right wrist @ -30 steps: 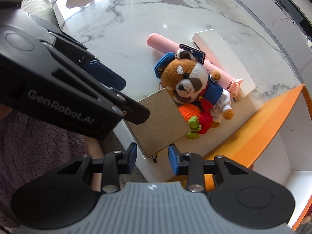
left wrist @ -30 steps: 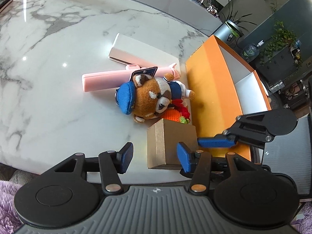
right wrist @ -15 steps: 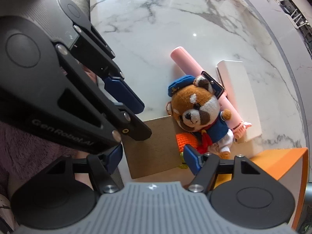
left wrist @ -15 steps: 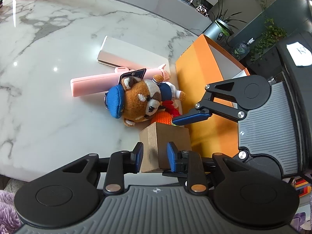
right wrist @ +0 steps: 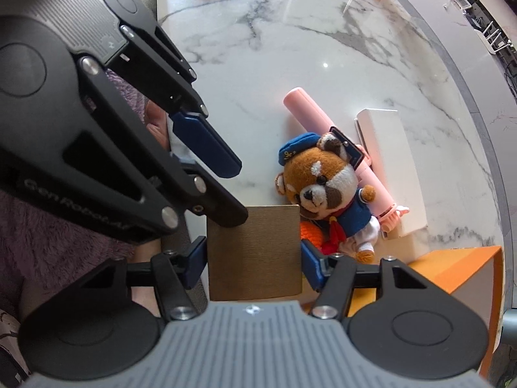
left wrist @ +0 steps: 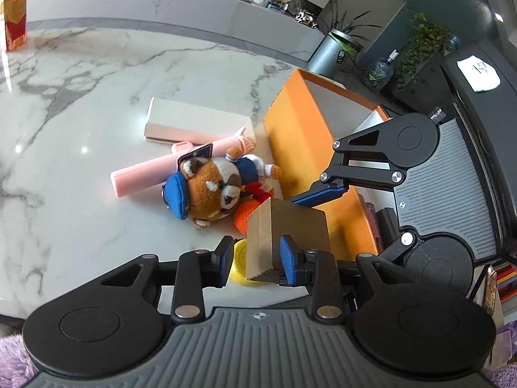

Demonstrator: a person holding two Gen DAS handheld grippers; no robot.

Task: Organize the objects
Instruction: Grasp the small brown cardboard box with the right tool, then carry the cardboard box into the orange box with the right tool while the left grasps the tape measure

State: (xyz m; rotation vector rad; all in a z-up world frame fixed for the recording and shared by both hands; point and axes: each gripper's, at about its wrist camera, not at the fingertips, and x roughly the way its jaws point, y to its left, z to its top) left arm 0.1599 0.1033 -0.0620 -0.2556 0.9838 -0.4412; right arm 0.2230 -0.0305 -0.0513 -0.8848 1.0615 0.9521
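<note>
While both grippers meet at the one brown box, the rest lies spread on the marble.
Table (left wrist: 80,103): white marble with grey veins, bearing everything below.
Orange box (left wrist: 300,135): open-topped with a pale inside, standing at the table's edge, just beside the toys.
White box (left wrist: 194,121): long and flat, lying behind the pink tube and touching it.
Pink tube (left wrist: 142,177): lying flat, partly under the plush's head.
Brown box (right wrist: 255,252): a kraft carton tilted up off the table, with a yellow round thing (left wrist: 239,263) showing beneath its lower edge.
Plush (right wrist: 323,190): a red panda in a blue cap and sailor top, lying on its back against the brown box, with an orange crocheted toy (right wrist: 311,231) tucked under it.
Right gripper (right wrist: 253,260): jaws set wide and closing, one blue pad on each side of the brown box, pressing its edges.
Left gripper (left wrist: 257,260): jaws narrow and opening; the right pad lies against the box's near corner, the left pad stands clear of it.
</note>
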